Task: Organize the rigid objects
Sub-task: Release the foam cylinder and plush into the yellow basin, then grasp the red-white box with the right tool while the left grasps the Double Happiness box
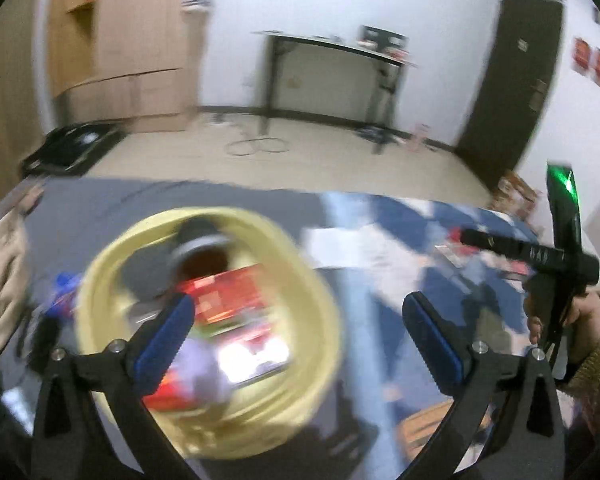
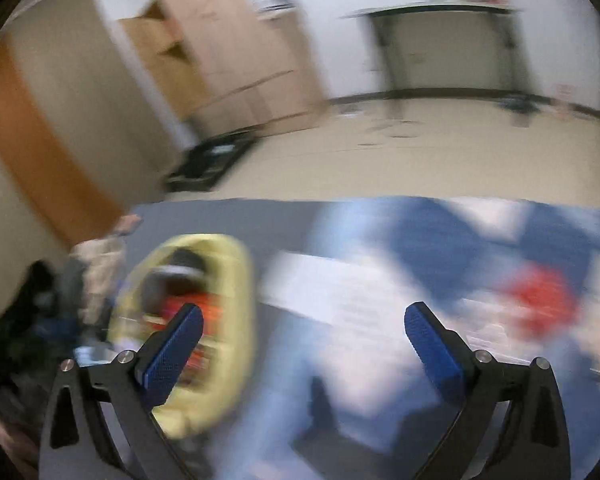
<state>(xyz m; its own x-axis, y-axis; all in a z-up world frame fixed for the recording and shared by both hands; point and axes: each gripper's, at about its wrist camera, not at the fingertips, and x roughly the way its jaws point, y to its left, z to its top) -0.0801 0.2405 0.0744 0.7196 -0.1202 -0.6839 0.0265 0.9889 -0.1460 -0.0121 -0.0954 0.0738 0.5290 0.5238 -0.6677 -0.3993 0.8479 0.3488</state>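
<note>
Both tools stand wide apart and hold nothing: the left tool (image 1: 298, 338) above the round pale-yellow plastic basket (image 1: 300, 280), the right tool (image 2: 304, 346) beside it over the blue-and-white cloth on the desk (image 2: 440, 248). The basket, toward the desk's left edge, already holds a red box (image 1: 228, 288) and a dark jar (image 1: 198, 242). A blurred red object (image 2: 540, 300) near the right edge seems left to collect.

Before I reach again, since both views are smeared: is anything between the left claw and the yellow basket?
Nothing visible. The left claw is open and empty, and the yellow basket, already holding red boxes, lies just beyond its left finger.
</note>
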